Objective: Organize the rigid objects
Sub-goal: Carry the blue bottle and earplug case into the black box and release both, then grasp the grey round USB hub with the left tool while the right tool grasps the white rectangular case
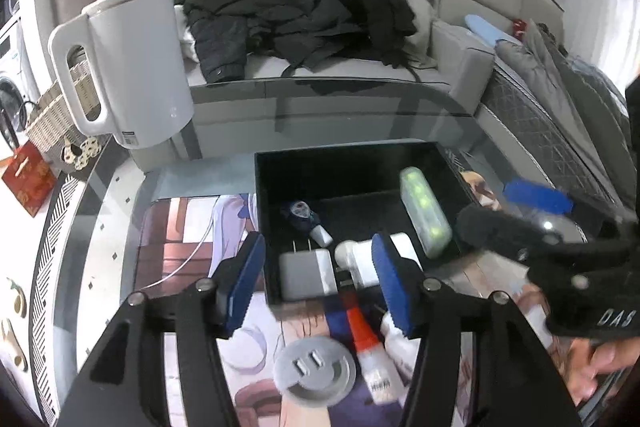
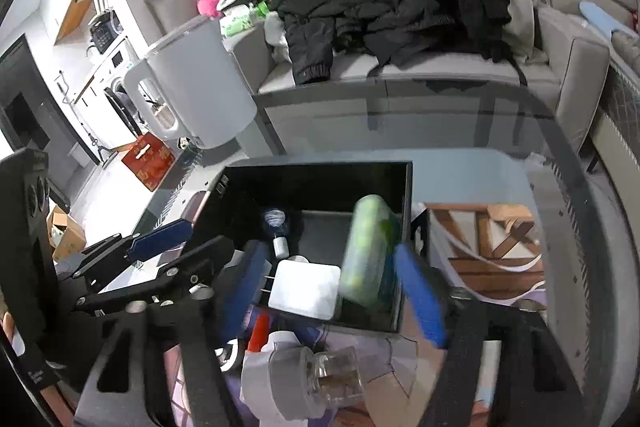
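A black open box (image 1: pixel 264 187) stands on the glass table and also shows in the right wrist view (image 2: pixel 406 211). It holds a green translucent case (image 1: pixel 425 211) (image 2: pixel 368 251), white chargers (image 1: pixel 306 275) (image 2: pixel 304 289) and a small dark bottle (image 1: pixel 306 219). My left gripper (image 1: pixel 320 283) is open and empty, just in front of the box. My right gripper (image 2: pixel 332 287) is open over the box's near edge; the green case lies between its fingers, blurred. A red-capped tube (image 1: pixel 366 343), a round grey plug (image 1: pixel 316 371) and a clear jar (image 2: pixel 336 375) lie in front of the box.
A white kettle (image 1: pixel 136 67) stands at the table's far left beside a wicker basket (image 1: pixel 56 115). A grey sofa (image 1: pixel 320 67) piled with black clothes is behind the table. A red packet (image 1: pixel 28 179) lies at the left.
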A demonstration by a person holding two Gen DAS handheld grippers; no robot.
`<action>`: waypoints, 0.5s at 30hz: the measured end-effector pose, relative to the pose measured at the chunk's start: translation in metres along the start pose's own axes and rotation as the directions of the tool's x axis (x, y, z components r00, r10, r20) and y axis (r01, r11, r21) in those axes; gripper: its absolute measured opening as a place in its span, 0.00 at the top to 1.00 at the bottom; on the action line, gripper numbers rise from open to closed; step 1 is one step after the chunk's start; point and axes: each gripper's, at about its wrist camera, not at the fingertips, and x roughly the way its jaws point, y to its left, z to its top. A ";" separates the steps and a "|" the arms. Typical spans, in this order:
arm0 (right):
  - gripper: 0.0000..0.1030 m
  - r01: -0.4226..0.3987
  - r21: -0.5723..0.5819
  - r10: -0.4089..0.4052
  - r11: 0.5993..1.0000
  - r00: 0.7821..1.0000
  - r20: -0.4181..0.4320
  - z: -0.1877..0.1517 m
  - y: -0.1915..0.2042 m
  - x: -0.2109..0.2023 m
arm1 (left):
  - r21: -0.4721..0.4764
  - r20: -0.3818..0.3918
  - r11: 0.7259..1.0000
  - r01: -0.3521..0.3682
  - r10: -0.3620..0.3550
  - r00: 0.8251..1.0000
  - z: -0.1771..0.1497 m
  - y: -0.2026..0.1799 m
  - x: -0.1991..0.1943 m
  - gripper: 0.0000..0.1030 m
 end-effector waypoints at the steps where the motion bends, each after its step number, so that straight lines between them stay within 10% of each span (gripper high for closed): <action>1: 0.18 -0.001 -0.016 0.001 1.000 1.000 0.010 -0.001 0.002 -0.006 | 0.005 0.002 1.000 0.001 -0.001 1.000 -0.003 0.001 -0.005 0.45; 15: 0.18 -0.049 -0.121 0.040 0.991 0.996 -0.080 -0.082 0.029 -0.055 | 0.140 -0.085 0.990 -0.037 0.049 0.995 -0.066 -0.010 -0.020 0.26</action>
